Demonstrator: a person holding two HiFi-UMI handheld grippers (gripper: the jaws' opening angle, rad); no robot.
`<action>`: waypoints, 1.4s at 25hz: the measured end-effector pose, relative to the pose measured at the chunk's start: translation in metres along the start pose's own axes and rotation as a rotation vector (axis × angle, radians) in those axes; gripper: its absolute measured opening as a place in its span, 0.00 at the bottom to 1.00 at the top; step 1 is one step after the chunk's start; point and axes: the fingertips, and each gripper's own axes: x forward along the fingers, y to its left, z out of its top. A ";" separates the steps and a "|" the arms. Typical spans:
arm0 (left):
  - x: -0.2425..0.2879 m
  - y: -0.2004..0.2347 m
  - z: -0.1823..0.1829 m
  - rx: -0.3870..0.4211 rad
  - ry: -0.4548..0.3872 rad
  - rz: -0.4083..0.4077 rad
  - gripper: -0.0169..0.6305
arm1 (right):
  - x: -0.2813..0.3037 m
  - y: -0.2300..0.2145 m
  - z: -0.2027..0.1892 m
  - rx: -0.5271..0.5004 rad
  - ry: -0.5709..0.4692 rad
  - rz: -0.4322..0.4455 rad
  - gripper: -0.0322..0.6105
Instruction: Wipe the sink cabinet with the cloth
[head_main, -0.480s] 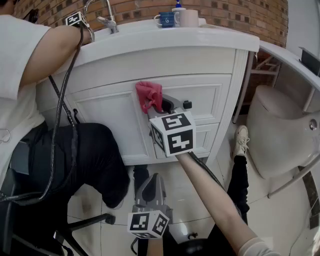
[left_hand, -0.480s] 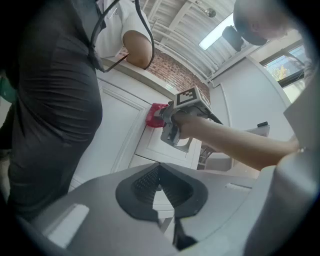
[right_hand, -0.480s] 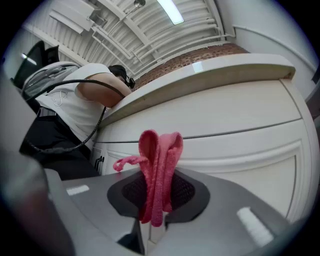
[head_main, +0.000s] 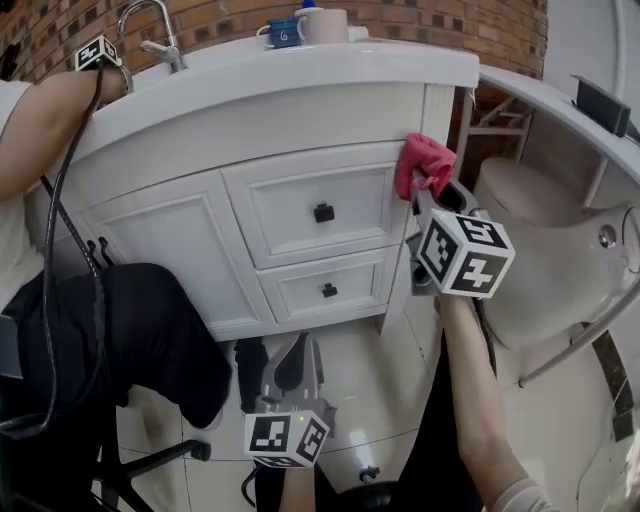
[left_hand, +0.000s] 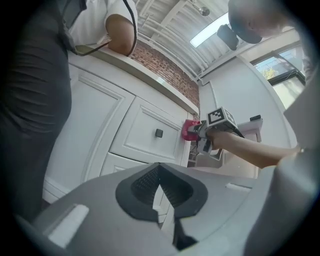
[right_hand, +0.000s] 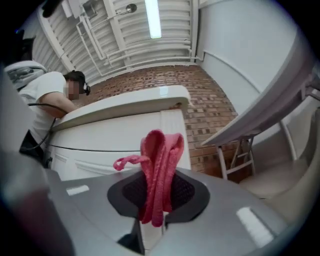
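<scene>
Far left of my left hand-held gripper (left_hand: 161, 192), another person (head_main: 45, 125) in a white top and dark trousers sits against the sink cabinet (head_main: 170, 255), one arm resting on its top with a black cable hanging from it. My left hand-held gripper hangs low above the tiled floor (head_main: 370, 400), pointing at the cabinet's base. Its jaws are pressed almost together with nothing between them.

Up and to the right of it are the cabinet's two white drawers (head_main: 285, 205), each with a small dark knob. Further right, my right hand-held gripper (head_main: 431, 192) is raised level with the upper drawer and pinches a bunched pink cloth (head_main: 424, 158). The cloth sticks out ahead of the jaws and presses on the cabinet's right corner post, just beside that drawer. A white ceramic fixture (head_main: 560, 250) stands to the right of this gripper.
</scene>
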 end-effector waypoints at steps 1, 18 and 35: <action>0.003 -0.002 -0.001 0.003 -0.001 -0.004 0.04 | -0.002 -0.016 0.000 -0.001 0.004 -0.032 0.16; -0.011 0.039 -0.045 0.105 0.091 0.032 0.04 | -0.007 0.285 -0.099 -0.013 0.142 0.510 0.16; 0.016 0.004 -0.066 0.112 0.101 -0.024 0.04 | -0.024 -0.024 -0.091 0.097 0.077 -0.073 0.16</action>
